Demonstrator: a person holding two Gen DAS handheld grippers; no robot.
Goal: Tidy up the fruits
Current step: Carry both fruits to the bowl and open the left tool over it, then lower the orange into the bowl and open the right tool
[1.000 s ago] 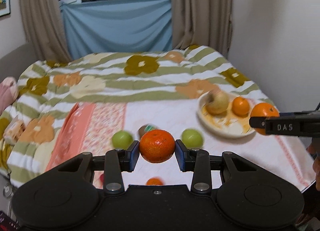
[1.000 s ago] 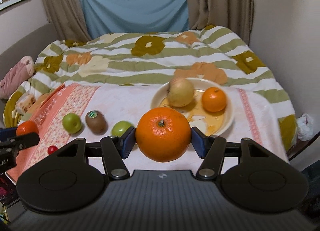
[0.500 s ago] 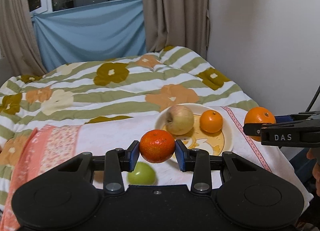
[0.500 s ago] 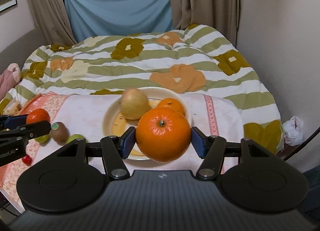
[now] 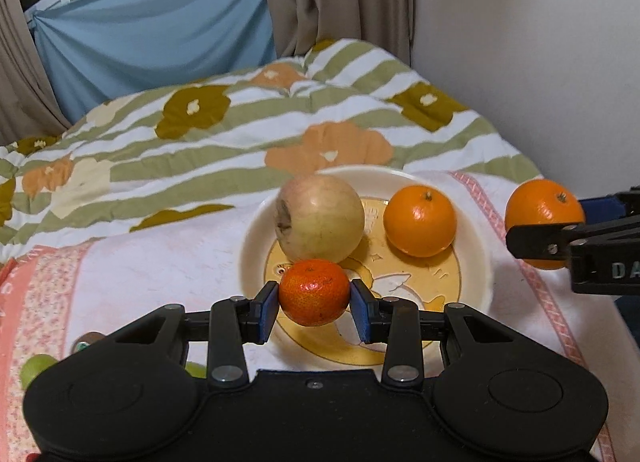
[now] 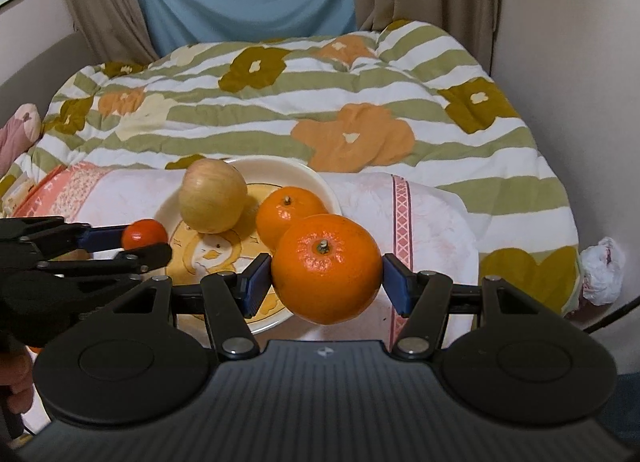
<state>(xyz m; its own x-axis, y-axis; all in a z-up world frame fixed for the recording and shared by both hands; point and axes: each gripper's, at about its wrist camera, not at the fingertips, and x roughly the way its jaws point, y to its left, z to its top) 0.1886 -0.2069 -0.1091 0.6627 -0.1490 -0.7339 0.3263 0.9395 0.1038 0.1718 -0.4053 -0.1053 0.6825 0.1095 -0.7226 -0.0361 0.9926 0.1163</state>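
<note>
Gripped between the blue pads of the right gripper (image 6: 327, 277), a large glossy orange (image 6: 327, 268) hung in the air at about 4 o'clock from a round cream ceramic plate (image 6: 320, 182) with a yellow cartoon print. That plate sat on a white and pink patterned cloth (image 5: 168, 262) spread over a bed with a green-striped floral quilt (image 6: 300, 102).

On the plate, a big pale yellow apple (image 5: 320, 218) rested toward 11 o'clock, and a medium round orange (image 5: 420, 220) rested toward 1 o'clock, close beside the apple but apart from it.

Smaller than these, a deep-orange mandarin (image 5: 314, 292) was clamped between the pads of the left gripper (image 5: 314, 304), held above the plate's near half at about 6 o'clock, just in front of the apple.

At the lower left of the left wrist view, small green fruits (image 5: 36, 368) and a brown one, mostly hidden, lay on the cloth well apart from the plate.

Judging from this, the step in hand was delivery: both grippers were bringing citrus to the plate. The next move likely called for lowering the mandarin onto the bare yellow centre and parting the pads gently so it would not roll, then setting the large orange in the free space at 4 o'clock.
</note>
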